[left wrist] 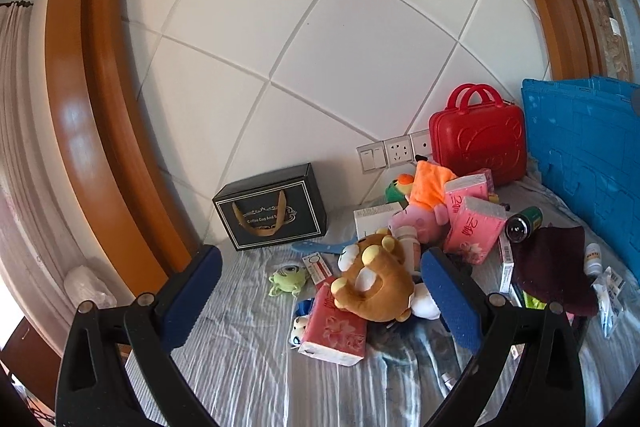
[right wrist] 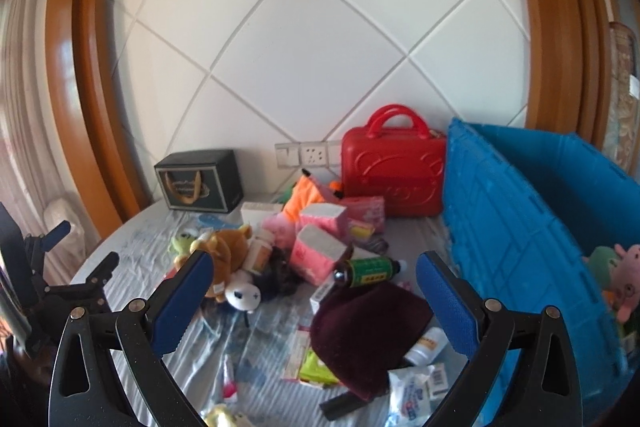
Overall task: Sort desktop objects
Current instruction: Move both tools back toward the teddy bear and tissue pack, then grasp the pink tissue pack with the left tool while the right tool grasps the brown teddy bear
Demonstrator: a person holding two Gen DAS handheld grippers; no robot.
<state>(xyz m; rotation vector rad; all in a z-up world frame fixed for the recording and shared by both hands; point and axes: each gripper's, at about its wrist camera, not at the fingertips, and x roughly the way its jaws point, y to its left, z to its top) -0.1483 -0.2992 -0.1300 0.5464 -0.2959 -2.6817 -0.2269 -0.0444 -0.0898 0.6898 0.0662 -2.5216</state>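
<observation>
barely begun: two soft toys (right wrist: 616, 275) lay in the blue crate (right wrist: 520, 211) at the table's right edge, the pile (left wrist: 400, 247) mid-table unsorted; left claw (left wrist: 320, 291) and right claw (right wrist: 310, 301) both gaped wide, empty.

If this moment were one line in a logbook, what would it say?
left gripper: open, above brown bear plush | right gripper: open, above maroon cloth | blue crate: holds some plush toys

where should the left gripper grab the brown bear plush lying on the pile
Take the brown bear plush across its rounded soft body, coming down from above. It lies on its side atop the pink tissue pack, body exposed and squashy. The open left gripper already frames it. Probably avoid the head end, crowded by a white pill bottle.
</observation>
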